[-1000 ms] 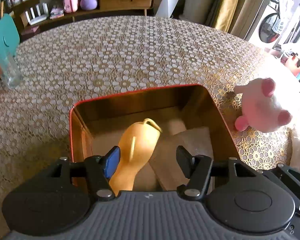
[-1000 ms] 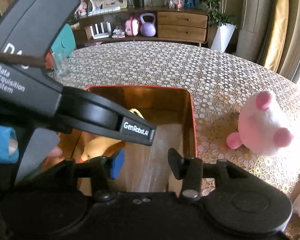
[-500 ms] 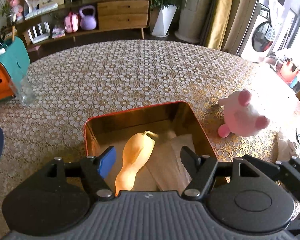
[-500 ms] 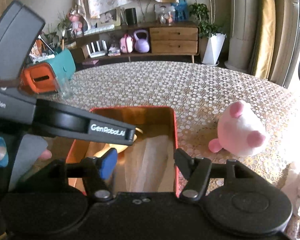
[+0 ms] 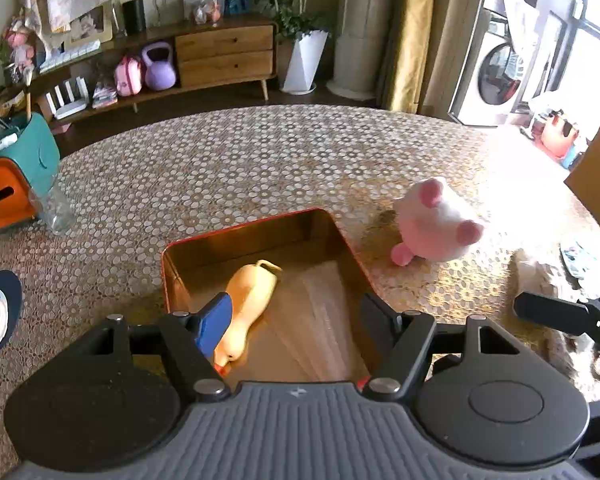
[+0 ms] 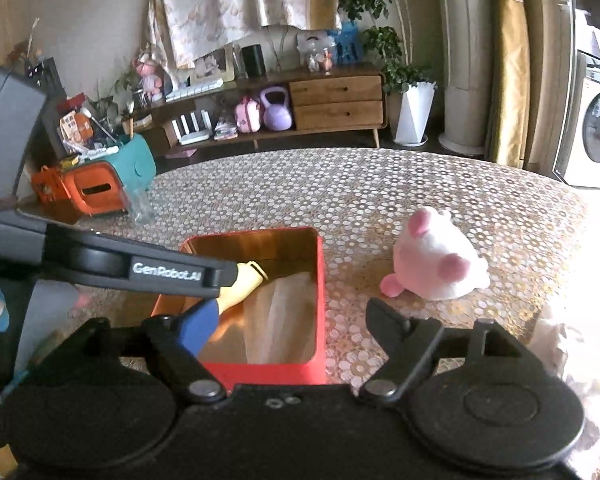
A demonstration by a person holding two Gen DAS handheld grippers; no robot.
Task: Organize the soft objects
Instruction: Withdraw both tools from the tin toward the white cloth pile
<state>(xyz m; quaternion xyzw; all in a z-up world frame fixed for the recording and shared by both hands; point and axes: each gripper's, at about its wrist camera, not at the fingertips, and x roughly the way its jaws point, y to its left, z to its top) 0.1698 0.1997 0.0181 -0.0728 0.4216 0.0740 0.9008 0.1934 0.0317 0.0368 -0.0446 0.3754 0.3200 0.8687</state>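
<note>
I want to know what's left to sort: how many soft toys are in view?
2: a yellow duck toy lying inside the red box, and a pink plush on the table right of it. Others may be hidden.

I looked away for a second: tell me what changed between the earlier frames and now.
Both grippers, the left gripper and right gripper, pulled up and back from the red metal box, fingers open and empty throughout. Nothing was grasped or released. The yellow rubber duck stayed lying in the box; the pink-and-white plush toy stayed on the patterned table beside it.
</note>
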